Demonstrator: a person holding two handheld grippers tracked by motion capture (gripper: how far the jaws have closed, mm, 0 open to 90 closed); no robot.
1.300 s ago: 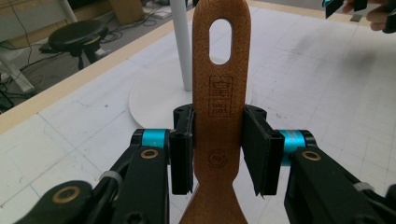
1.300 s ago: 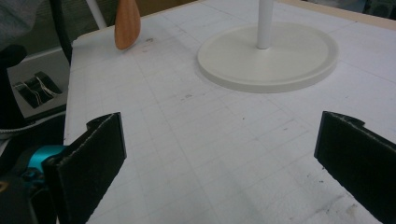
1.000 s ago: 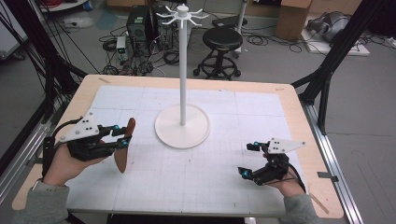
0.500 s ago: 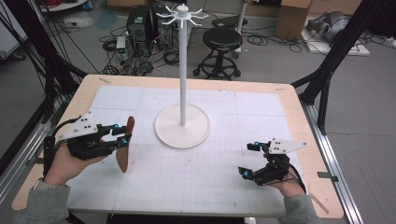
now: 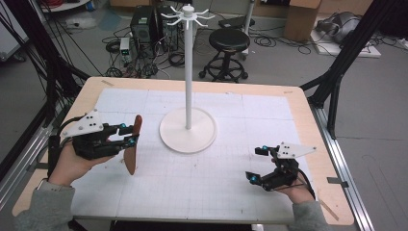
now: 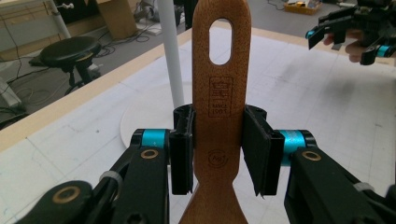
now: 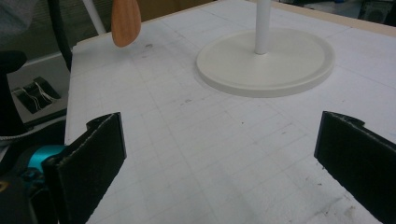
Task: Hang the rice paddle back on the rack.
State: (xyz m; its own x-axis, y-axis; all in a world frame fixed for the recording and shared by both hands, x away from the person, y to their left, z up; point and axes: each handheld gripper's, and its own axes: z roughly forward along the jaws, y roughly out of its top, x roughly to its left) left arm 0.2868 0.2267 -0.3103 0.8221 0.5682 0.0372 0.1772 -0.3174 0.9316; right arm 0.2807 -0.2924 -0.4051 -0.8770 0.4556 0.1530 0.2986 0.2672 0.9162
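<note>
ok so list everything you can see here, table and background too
wooden spatula: 1, brown, clamped in the left tongs above the table's left side
hanger stand: 1, white, round base mid-table, pole with hooks on top
table: 1, light wood rim under a white gridded mat
stool: 1, black, on the floor behind the table
computer tower: 1, black, on the floor at the back among cables
cardboard box: 1, brown, back right
left tongs: 1, black with blue accents, shut on the spatula handle
right tongs: 1, black with blue accents, open, low over the table's right side
</note>
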